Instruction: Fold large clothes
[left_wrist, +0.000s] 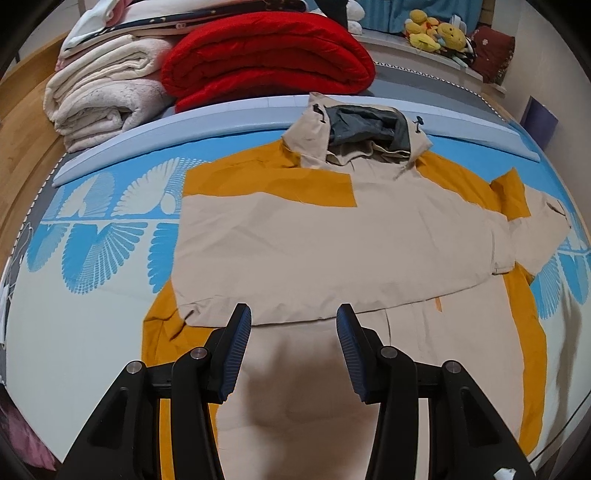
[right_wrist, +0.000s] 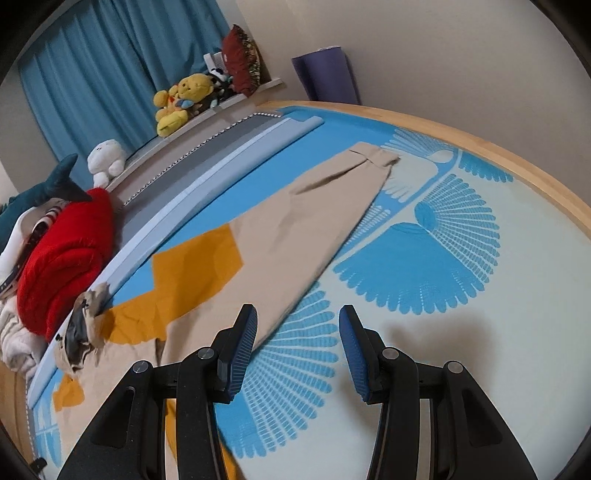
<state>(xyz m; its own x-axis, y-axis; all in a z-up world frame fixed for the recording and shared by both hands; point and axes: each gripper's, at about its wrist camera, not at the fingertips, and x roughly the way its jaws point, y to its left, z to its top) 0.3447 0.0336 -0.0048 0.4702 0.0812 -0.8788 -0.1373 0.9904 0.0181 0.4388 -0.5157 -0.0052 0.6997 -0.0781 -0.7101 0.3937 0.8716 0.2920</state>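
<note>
A beige and mustard hooded jacket (left_wrist: 314, 236) lies flat on a blue-and-white patterned bed cover (left_wrist: 74, 332), hood with grey lining (left_wrist: 362, 129) toward the far side. One sleeve is folded across the chest. My left gripper (left_wrist: 293, 317) hovers open above the jacket's lower front, nothing between its blue pads. In the right wrist view the other sleeve (right_wrist: 317, 214) stretches out over the cover toward its cuff (right_wrist: 373, 157). My right gripper (right_wrist: 298, 317) is open beside that sleeve's lower edge, over the cover (right_wrist: 424, 258), holding nothing.
A folded red blanket (left_wrist: 266, 59) and cream blankets (left_wrist: 99, 99) are stacked beyond a pale blue bolster (left_wrist: 177, 129). Plush toys (right_wrist: 181, 99) sit on a ledge by blue curtains (right_wrist: 110, 66). A wooden bed rim (right_wrist: 517, 166) and a purple rolled mat (right_wrist: 325, 77) stand by the wall.
</note>
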